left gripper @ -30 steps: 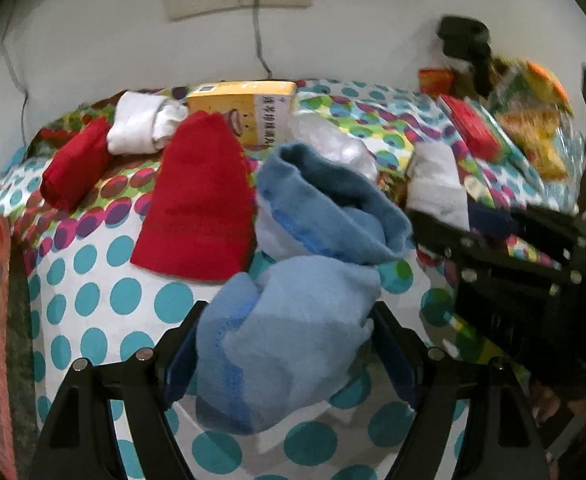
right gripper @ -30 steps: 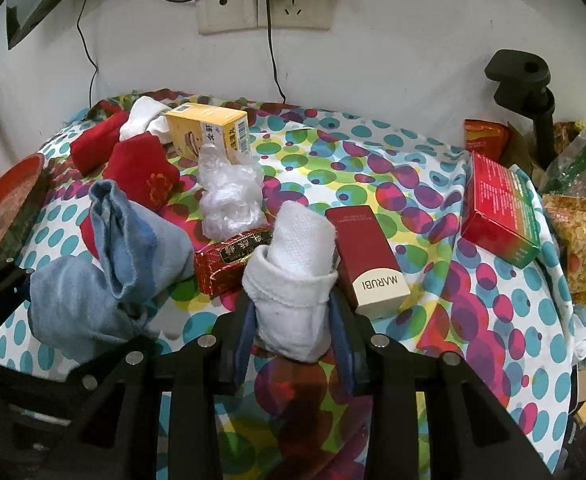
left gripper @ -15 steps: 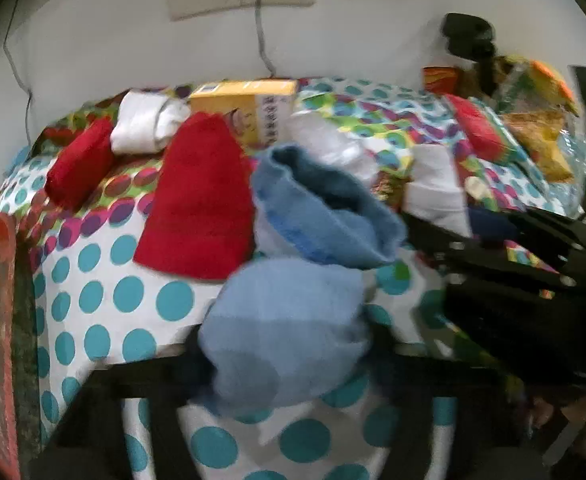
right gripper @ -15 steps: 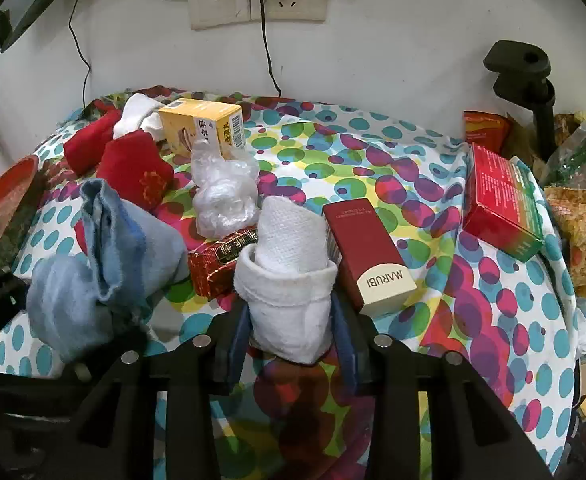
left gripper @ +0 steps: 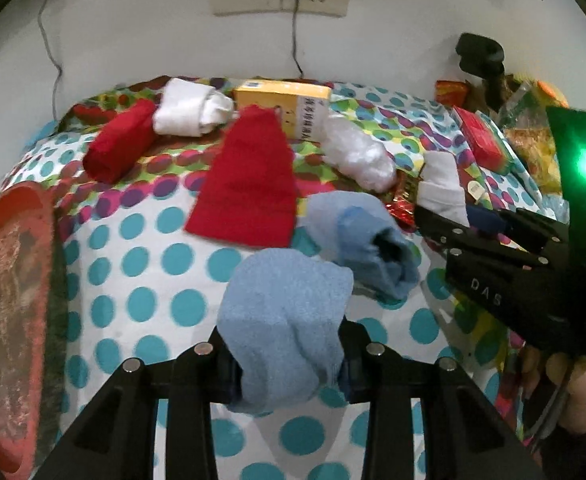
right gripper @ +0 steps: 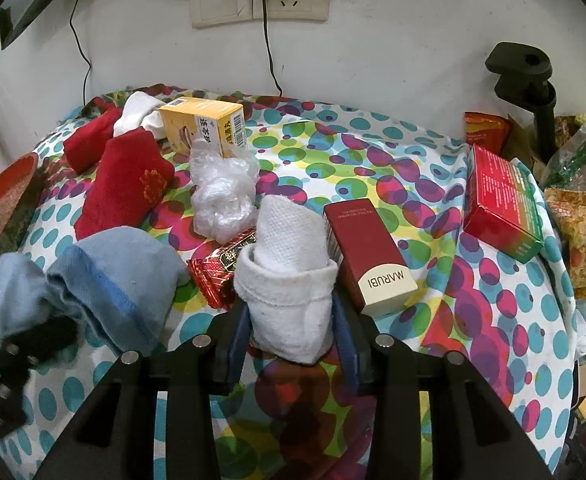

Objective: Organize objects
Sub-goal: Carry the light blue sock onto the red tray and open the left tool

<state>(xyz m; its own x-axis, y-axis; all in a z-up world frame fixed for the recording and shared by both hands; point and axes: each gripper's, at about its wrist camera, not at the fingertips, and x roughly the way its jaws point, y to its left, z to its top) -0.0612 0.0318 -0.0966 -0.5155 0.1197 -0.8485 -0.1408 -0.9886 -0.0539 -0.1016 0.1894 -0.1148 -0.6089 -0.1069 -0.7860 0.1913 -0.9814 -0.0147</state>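
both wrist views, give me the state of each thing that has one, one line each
left claw: just closed, shut on the blue sock
blue sock: pinched, bunched
right claw: shut on the white sock roll
white sock roll: rolled, cuff folded over, upright
red sock: lying flat
rolled red sock: rolled
yellow box: closed
MARUBI box: closed, lying down
plastic wrap: crumpled
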